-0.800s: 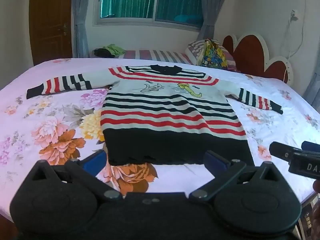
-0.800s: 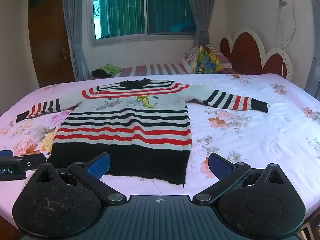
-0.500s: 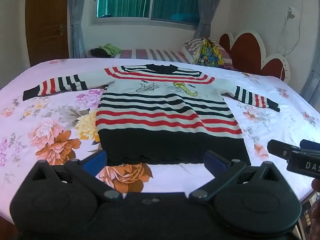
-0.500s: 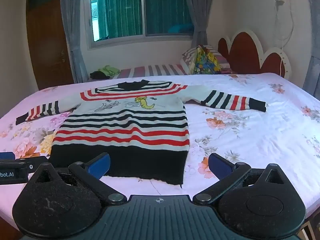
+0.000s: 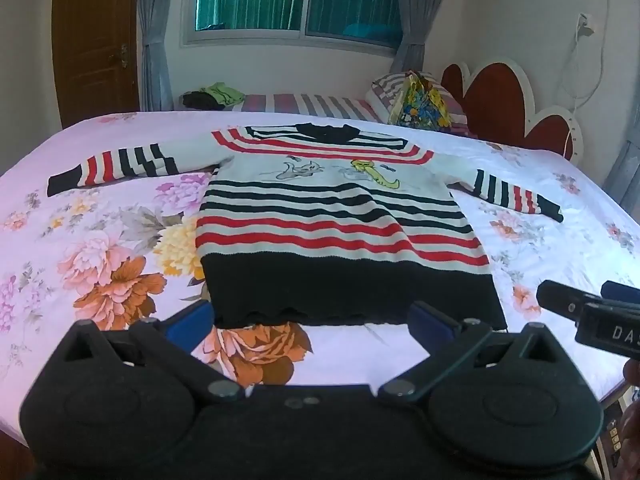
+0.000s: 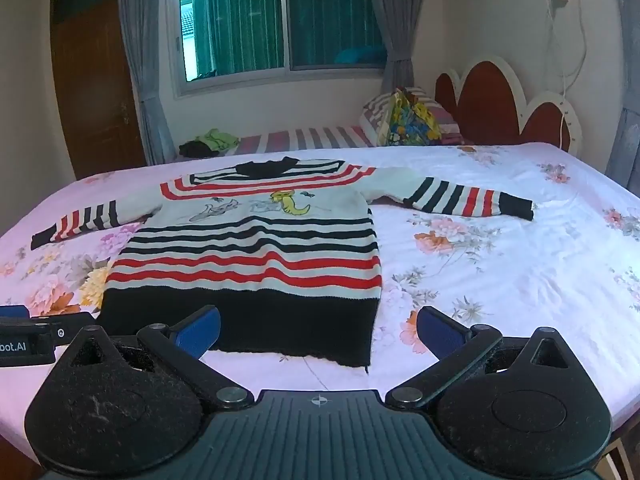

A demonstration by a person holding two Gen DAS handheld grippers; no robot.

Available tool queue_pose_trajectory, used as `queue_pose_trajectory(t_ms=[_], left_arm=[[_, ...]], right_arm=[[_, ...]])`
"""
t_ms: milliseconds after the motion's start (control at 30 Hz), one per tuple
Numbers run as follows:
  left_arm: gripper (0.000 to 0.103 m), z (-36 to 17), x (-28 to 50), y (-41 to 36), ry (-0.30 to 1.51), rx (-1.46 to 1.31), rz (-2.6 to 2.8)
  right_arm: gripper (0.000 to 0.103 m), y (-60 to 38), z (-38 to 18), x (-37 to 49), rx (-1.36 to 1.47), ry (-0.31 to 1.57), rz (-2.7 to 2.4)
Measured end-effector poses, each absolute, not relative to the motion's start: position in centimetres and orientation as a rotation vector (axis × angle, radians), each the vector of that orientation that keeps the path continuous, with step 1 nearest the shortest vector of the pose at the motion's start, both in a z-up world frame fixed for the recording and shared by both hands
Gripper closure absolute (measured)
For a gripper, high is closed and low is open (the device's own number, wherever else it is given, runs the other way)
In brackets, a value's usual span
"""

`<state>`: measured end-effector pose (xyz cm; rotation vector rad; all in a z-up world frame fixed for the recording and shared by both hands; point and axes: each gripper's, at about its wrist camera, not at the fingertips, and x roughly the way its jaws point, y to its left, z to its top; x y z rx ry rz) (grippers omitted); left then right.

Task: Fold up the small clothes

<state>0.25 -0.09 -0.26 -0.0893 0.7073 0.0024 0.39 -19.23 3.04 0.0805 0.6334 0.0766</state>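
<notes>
I judge nothing folded yet: the small knitted sweater with red, black and white stripes (image 5: pixel 340 220) lies flat, face up, on the pink floral bedsheet (image 5: pixel 100 248), both sleeves spread wide, its black hem nearest me. My left gripper (image 5: pixel 310 322) and right gripper (image 6: pixel 318 330) hover near that hem, jaws spread wide, holding nothing. All folds remain. I can't see the sweater's back, and the chest print is too small to read.
</notes>
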Motion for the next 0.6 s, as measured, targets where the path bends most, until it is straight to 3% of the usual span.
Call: queue_pose_trajectory(t_ms=[600], left_arm=[[0.001, -0.20, 0.27, -0.11, 0.707, -0.087, 0.010]], right_arm=[[0.000, -19.65, 2.84, 0.35, 0.088, 0.638, 0.076]])
